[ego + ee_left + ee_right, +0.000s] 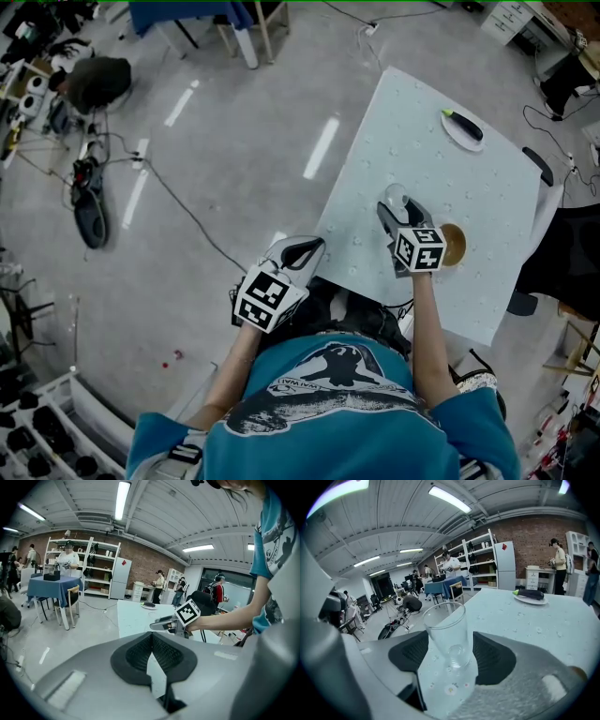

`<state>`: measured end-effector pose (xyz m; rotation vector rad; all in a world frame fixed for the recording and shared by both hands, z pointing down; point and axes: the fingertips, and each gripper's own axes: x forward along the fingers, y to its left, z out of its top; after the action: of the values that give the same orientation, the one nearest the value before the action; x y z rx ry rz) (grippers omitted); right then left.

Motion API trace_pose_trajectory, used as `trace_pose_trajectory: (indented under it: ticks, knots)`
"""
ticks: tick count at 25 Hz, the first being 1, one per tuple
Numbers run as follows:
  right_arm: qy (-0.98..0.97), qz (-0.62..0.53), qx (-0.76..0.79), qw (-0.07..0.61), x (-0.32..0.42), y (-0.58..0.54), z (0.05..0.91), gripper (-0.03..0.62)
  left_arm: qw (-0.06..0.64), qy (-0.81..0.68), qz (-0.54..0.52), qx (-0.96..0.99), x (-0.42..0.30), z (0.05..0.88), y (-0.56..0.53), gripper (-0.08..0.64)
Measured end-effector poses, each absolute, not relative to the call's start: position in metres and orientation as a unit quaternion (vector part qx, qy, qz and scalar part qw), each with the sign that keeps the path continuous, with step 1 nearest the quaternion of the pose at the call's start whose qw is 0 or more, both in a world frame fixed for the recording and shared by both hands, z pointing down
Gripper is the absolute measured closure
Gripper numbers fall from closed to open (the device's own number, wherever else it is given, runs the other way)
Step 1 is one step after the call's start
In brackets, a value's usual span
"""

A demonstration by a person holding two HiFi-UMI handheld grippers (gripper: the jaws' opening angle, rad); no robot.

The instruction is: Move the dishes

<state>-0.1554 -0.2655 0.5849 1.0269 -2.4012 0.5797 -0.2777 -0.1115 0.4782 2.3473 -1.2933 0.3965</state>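
Observation:
A clear empty glass [449,629] stands upright on the pale blue table [487,197]. My right gripper [450,640] is open, and the glass sits between its two pads, close to both. From above, the glass [397,198] shows at the right gripper's [400,214] tips. A brown round dish [455,244] lies just right of that gripper. A white plate [459,131] with a dark eggplant [529,594] rests at the table's far side. My left gripper [302,251] is shut and empty, hanging at the table's near left edge.
A black office chair [553,234] stands at the table's right side. Cables and a dark bag [91,211] lie on the grey floor to the left. Shelves, a blue-clothed table [51,585] and several people are in the far room.

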Motion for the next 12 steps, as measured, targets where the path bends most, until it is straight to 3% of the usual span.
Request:
trace_pose_trajectory:
  ticks: [12]
  knots:
    - [-0.849, 0.219, 0.434, 0.207, -0.084, -0.236, 0.568, 0.296, 0.209, -0.417, 0.162, 0.87, -0.239, 0.482, -0.123, 0.545]
